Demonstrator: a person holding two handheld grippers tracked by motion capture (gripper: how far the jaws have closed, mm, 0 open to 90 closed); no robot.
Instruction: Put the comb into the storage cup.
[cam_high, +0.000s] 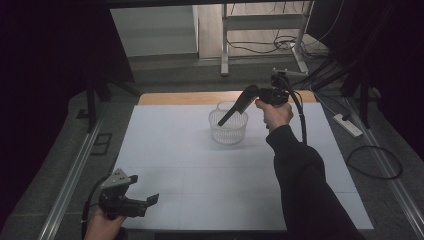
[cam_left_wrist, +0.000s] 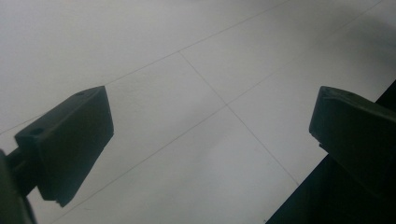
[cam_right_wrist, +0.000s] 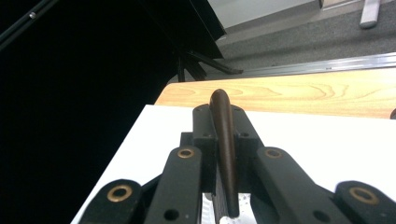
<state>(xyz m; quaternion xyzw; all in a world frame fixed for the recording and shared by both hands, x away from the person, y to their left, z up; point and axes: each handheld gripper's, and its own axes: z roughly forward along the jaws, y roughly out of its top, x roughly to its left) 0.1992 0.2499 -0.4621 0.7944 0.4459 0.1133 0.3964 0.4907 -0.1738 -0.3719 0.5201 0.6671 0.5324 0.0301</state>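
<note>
R gripper (cam_high: 256, 98) is pinching 1 dark spoon-like tool (cam_high: 239, 105), jaws pressed tight on its handle. The tool's long axis is slanting down-left from the jaws, its low end hanging inside the clear basket (cam_high: 228, 131) mid-surface, far side. L gripper (cam_high: 145, 201) is idling at the near-left corner of the white surface (cam_high: 200, 185), jaws spread, nothing between; R hand is far nearer. Count: 1 tool, 1 basket, 2 grippers.

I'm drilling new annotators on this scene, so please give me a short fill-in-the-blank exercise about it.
1. The right gripper is shut on a dark ____.
2. That utensil's lower end points down into the clear ____ on the white table.
3. The left gripper has its jaws ____, with nothing between them.

Missing words: utensil; basket; open
</note>
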